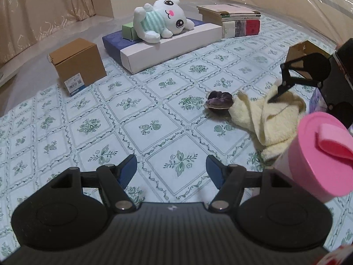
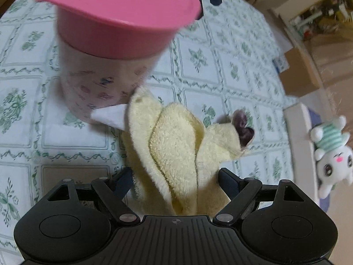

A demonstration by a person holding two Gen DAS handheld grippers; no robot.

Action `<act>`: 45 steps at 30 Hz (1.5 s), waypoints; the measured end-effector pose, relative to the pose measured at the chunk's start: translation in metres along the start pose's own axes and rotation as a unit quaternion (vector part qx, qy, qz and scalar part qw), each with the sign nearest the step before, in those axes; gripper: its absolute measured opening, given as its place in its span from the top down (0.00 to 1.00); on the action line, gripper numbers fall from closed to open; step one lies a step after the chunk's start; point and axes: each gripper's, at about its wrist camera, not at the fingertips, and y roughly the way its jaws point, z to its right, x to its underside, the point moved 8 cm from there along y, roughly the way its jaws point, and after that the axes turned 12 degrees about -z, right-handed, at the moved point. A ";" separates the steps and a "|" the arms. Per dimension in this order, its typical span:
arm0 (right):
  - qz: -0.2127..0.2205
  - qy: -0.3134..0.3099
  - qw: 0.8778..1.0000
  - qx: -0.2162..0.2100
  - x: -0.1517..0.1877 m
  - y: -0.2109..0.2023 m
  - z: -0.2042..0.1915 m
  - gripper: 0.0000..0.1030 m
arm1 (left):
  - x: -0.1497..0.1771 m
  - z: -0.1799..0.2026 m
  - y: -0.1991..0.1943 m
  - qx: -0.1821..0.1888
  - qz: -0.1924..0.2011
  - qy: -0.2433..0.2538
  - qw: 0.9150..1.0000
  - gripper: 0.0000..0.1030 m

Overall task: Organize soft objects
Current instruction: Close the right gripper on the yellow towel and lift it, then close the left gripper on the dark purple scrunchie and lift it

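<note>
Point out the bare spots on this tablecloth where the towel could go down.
Widest bare patch: ahead of the left gripper, between the brown box and the purple dish. Crowded: around the pink-lidded canister, where the right gripper straddles the yellow towel.

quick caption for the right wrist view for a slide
Right gripper open around a pale yellow towel on the floral tablecloth, beside a pink-lidded container.
</note>
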 end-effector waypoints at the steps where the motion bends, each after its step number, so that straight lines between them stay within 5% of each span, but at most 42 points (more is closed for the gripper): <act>1: 0.000 0.011 1.000 -0.008 -0.001 0.000 0.002 0.48 | 0.000 0.000 0.002 0.000 -0.001 -0.002 1.000 0.36; 3: 0.004 0.039 0.999 -0.017 0.000 -0.005 0.006 0.67 | -0.002 0.001 0.006 0.004 -0.002 -0.004 1.000 0.36; 7: 0.010 0.065 0.998 -0.014 0.009 -0.022 0.008 0.77 | -0.006 0.003 0.010 0.011 -0.002 -0.006 1.000 0.36; 15: 0.049 0.186 0.981 0.005 0.042 -0.072 0.038 0.79 | -0.036 0.012 0.016 0.031 0.003 -0.010 0.999 0.36; 24: 0.067 0.379 0.922 0.044 0.092 -0.089 0.093 0.79 | -0.080 0.042 0.055 0.082 -0.009 0.012 0.997 0.36; 31: 0.066 0.424 0.903 0.035 0.110 -0.078 0.102 0.79 | -0.103 0.071 0.096 0.112 -0.039 0.046 0.992 0.37; 36: 0.066 0.431 0.899 0.034 0.115 -0.065 0.104 0.79 | -0.106 0.083 0.115 0.086 -0.063 0.087 0.990 0.46; 41: 0.068 0.438 0.896 0.032 0.117 -0.063 0.103 0.79 | -0.103 0.080 0.120 0.074 -0.081 0.085 0.990 0.77; 45: 0.075 0.442 0.893 0.035 0.116 -0.073 0.101 0.79 | -0.104 0.072 0.102 0.058 -0.081 0.063 0.993 0.88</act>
